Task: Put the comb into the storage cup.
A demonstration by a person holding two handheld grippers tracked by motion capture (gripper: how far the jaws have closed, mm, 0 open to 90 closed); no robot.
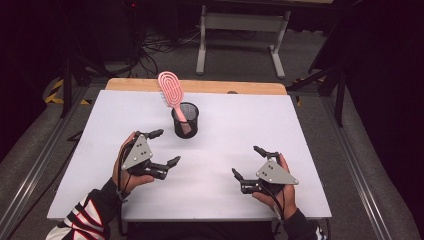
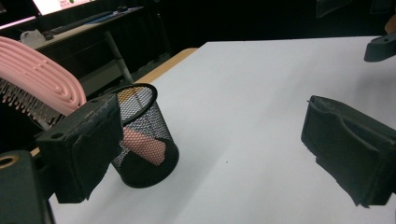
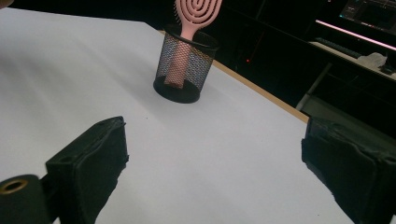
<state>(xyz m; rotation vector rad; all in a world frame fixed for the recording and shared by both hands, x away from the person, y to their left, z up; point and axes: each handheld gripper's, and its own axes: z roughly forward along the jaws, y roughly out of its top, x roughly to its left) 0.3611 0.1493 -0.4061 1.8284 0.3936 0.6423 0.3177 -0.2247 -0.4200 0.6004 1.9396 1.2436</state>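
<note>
Here the left gripper (image 1: pixel 167 148) has its jaws spread wide with nothing between them, resting low over the white surface (image 1: pixel 225 165) on the person's left hand (image 1: pixel 129 172); in its own view the two black jaws frame bare surface, and the near jaw partly covers the black mesh cup (image 2: pixel 144 140). The right gripper (image 1: pixel 248 162) likewise stands with its jaws wide apart and empty, held by the right hand (image 1: pixel 280 192) near the front edge of the surface, well apart from the left gripper. Beyond the jaws, the mesh cup (image 1: pixel 184 120) stands upright toward the far middle of the surface, nearer the left gripper than the right. A pink hairbrush (image 1: pixel 172 92) sits in it handle down, leaning so that its oval, ridged head pokes out above the rim toward the far edge; through the mesh the handle shows resting against the cup's floor. In the right gripper view the cup (image 3: pixel 184 65) and brush (image 3: pixel 196 14) stand ahead, clear of both jaws. A wooden strip (image 1: pixel 200 86) runs along the far side of the surface.
</note>
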